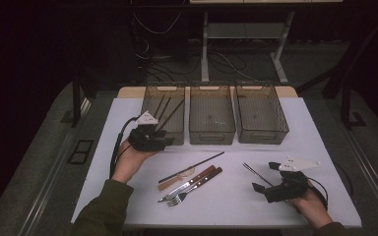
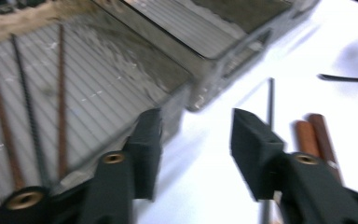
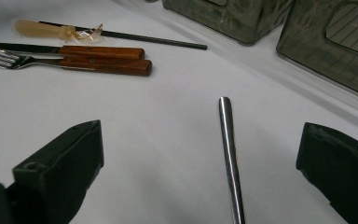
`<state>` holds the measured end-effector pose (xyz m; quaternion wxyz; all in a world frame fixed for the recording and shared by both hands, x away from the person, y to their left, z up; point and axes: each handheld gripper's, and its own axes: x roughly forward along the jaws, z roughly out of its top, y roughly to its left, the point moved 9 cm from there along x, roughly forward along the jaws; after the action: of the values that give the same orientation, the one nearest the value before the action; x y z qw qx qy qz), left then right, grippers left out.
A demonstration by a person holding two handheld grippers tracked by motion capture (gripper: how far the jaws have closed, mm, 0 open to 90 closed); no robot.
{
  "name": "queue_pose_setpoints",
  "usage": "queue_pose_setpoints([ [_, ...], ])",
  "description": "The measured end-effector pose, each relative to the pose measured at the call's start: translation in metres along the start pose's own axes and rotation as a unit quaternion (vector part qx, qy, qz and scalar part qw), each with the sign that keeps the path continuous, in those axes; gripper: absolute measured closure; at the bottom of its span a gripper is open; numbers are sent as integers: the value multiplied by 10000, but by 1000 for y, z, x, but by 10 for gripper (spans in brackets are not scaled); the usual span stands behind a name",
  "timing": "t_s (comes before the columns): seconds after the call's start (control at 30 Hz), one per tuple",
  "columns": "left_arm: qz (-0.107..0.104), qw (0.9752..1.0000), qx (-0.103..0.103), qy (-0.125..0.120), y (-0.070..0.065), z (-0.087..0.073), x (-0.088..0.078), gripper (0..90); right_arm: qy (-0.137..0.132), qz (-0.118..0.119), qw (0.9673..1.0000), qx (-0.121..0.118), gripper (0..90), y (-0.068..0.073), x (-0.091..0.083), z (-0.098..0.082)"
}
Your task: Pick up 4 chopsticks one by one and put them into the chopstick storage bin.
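A: Why is the left claw (image 1: 158,138) parked at the front edge of the left bin (image 1: 163,114)?

B: My guess is that it is sorting. That bin already has several chopsticks (image 2: 32,116) lying lengthwise on its ribbed floor, while the middle bin (image 1: 211,114) and the right bin (image 1: 261,114) beside it look bare. The work seems to be one kind of utensil per bin.

A: Is the left claw carrying anything?

B: No. In the left gripper view its jaws stand partly apart with only white counter (image 1: 128,118) between them, one jaw close against the left bin's front wall.

A: And the right claw (image 1: 265,183)?

B: It is spread wide and gripping nothing. It sits far to the right of the left bin, at the near side of the counter, with a thin metal chopstick (image 3: 228,154) lying between the jaws and running away from the camera. The pads are clear of it on both sides, so I read this as lining up for a pick, not a hold.

A: What else is waiting?

B: In front of the left bin and a little right lie a dark chopstick (image 1: 192,167), a pale spoon (image 1: 177,179), and a knife (image 1: 189,183) and fork (image 1: 194,189) with wooden handles, side by side and touching. They lie roughly parallel, which probably makes each easy to take by its handle.

A: Any risk with the metal chopstick?

B: It is thin and smooth, so it could roll or slip unless the jaws close squarely across it.
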<state>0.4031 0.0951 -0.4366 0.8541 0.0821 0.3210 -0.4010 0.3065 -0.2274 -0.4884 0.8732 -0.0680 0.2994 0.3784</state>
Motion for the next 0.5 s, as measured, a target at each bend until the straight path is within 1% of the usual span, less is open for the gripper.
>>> queue_pose_setpoints([
  [0.03, -26, 10000, -1, -12, -2, -3, -1, 589, 1, 1, 10000, 0, 9, 0, 0, 0],
  [0.1, -120, 9999, 28, 1, -6, -9, -4, 667, 2, -1, 10000, 1, 9, 0, 0, 0],
  [0.2, -250, 9997, 56, 59, -15, -19, -6, 732, 4, 6, 10000, 4, 9, 0, 0, 0],
  [0.23, -285, 9995, 117, 80, -17, -22, -7, 753, 2, -3, 10000, -4, 9, 0, 0, 0],
  [0.33, -342, 9991, 201, 156, -27, -33, -8, 837, 0, -8, 10000, -4, 9, 0, 0, 0],
  [0.43, -419, 9982, 303, 297, -33, -46, -9, 857, 3, -13, 10000, -5, 9, 1, -1, 0],
  [0.5, -450, 9980, 295, 344, -37, -52, -9, 853, 1, -8, 10000, -1, 9, 1, -1, 0],
])
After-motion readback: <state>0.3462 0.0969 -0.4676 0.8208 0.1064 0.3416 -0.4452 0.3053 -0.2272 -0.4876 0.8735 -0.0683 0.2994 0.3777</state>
